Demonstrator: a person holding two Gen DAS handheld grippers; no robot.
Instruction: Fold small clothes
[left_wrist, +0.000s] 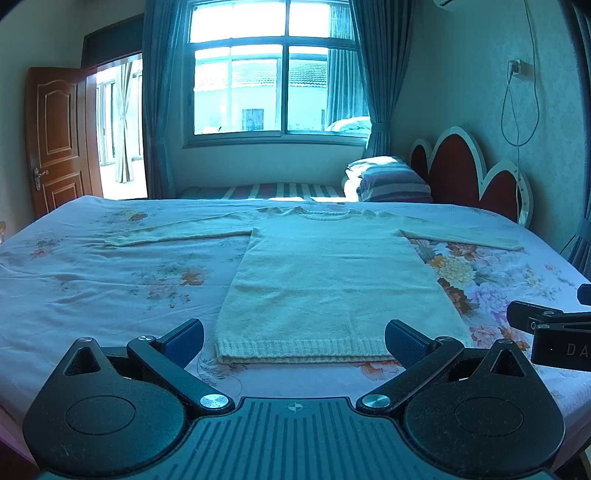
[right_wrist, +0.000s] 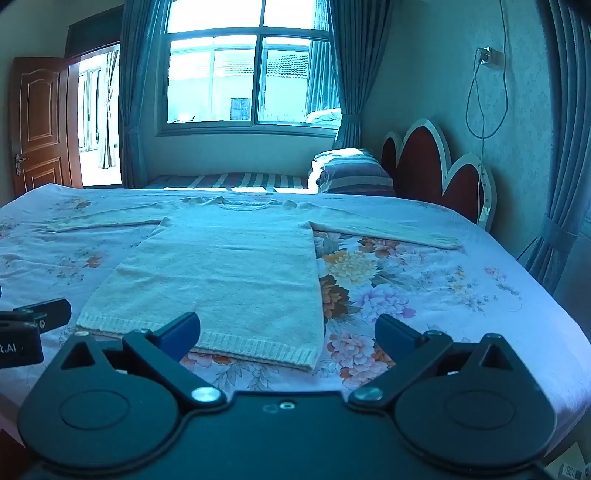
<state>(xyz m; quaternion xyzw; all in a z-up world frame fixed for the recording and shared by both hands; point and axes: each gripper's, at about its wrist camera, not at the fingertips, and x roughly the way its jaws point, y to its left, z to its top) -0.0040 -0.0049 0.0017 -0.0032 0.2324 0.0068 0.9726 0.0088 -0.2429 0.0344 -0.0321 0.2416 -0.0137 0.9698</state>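
A cream knit sweater (left_wrist: 325, 280) lies flat on the floral bedsheet (left_wrist: 92, 280), both sleeves spread out to the sides, neck at the far end and ribbed hem nearest me. My left gripper (left_wrist: 294, 339) is open and empty just in front of the hem. My right gripper (right_wrist: 288, 334) is open and empty over the hem's right corner; the sweater shows in its view too (right_wrist: 225, 273). Each gripper shows at the other view's edge: the right one (left_wrist: 554, 332) and the left one (right_wrist: 26, 328).
The bed (right_wrist: 461, 295) fills the foreground, with a red scalloped headboard (left_wrist: 461, 173) at the right. A second bed with a striped sheet and pillow (left_wrist: 388, 181) stands under the window. An open wooden door (left_wrist: 55, 136) is at the left.
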